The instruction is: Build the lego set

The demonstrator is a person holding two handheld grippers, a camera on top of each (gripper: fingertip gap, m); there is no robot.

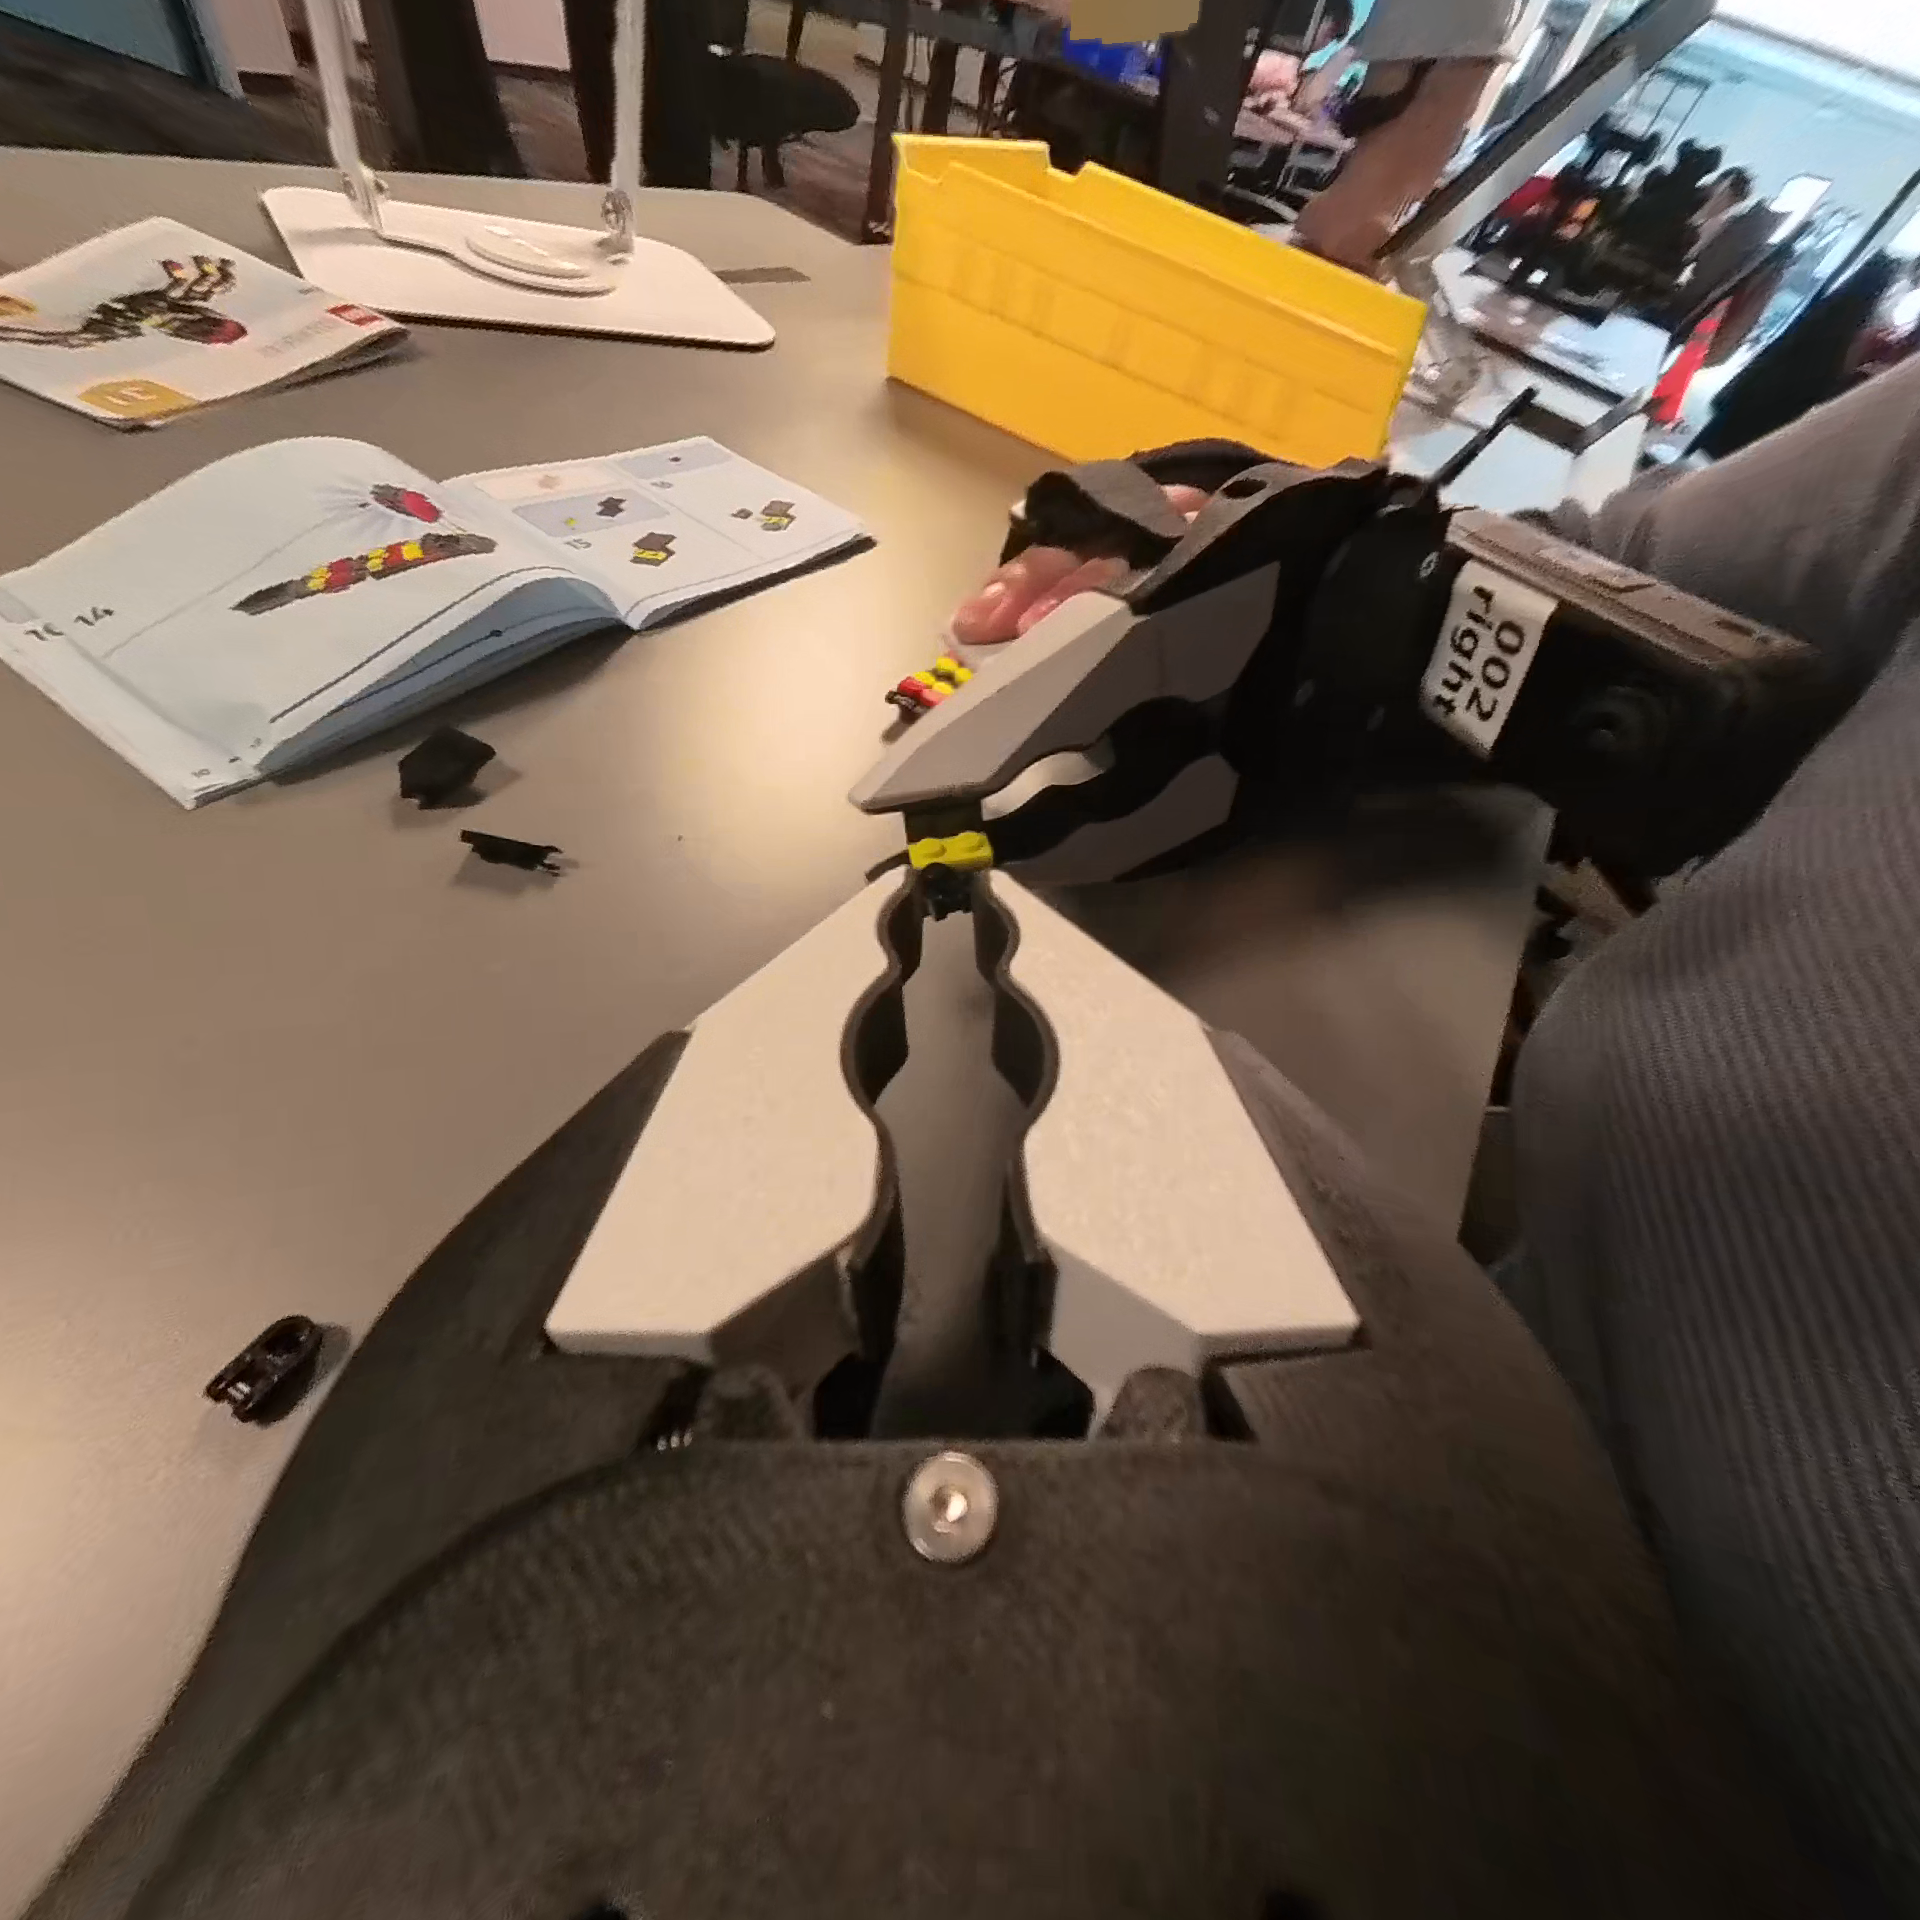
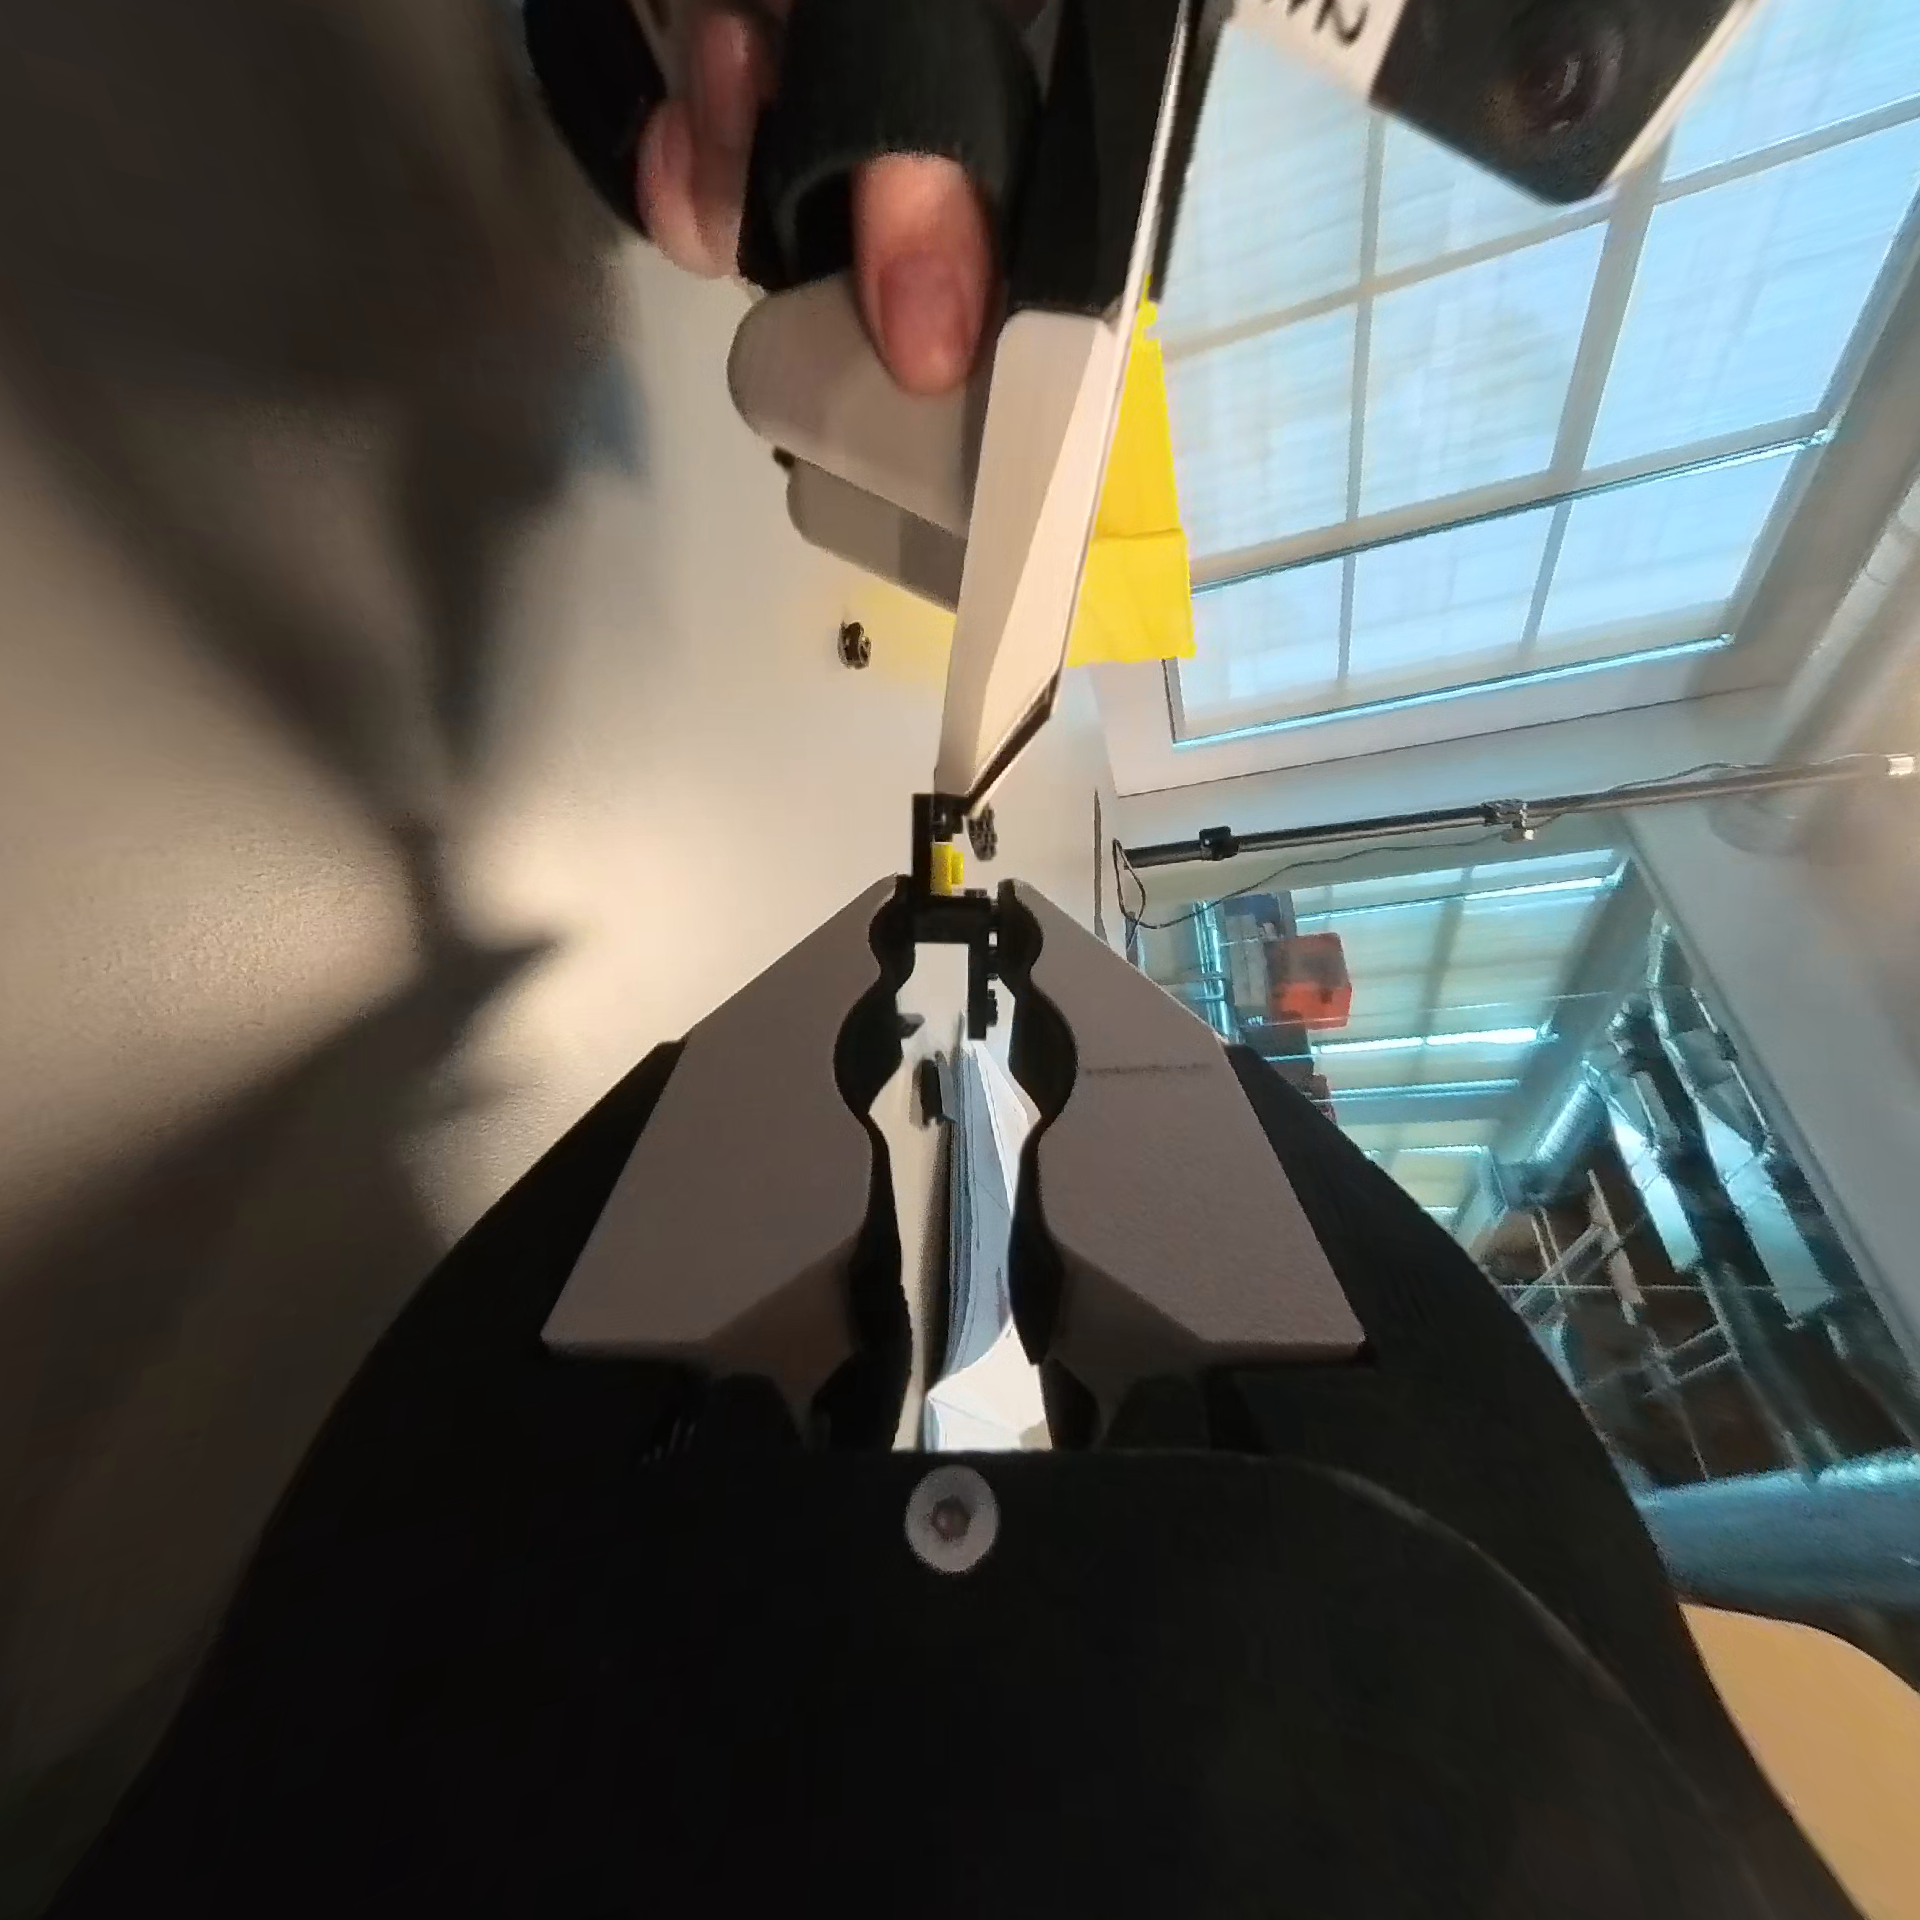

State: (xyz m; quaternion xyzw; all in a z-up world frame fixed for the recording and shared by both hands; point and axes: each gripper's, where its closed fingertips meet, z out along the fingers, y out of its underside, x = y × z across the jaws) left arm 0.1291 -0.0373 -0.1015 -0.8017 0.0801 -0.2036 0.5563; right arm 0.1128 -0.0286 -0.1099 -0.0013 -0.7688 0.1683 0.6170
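Observation:
In the left wrist view my left gripper [image 1: 943,891] is shut on a small black lego piece [image 1: 940,899] held above the table. My right gripper [image 1: 935,821] comes in from the right, tip to tip with it. It is shut on a small black and yellow lego assembly [image 1: 948,850] that touches the black piece. In the right wrist view, which is rolled sideways, my right gripper [image 2: 945,906] grips the black and yellow assembly [image 2: 943,864]. The left gripper [image 2: 966,805] reaches down onto it from above. Whether the parts are joined is hidden.
An open instruction booklet [image 1: 416,592] and a second booklet [image 1: 177,322] lie at the left. A yellow bin [image 1: 1143,312] and a white stand base [image 1: 520,270] stand behind. Loose black pieces [image 1: 442,764] [image 1: 509,850] [image 1: 265,1366] and a red-yellow-black assembly [image 1: 930,681] lie on the grey table [image 1: 675,790]. Both grippers' tips are close together, under 4 cm apart.

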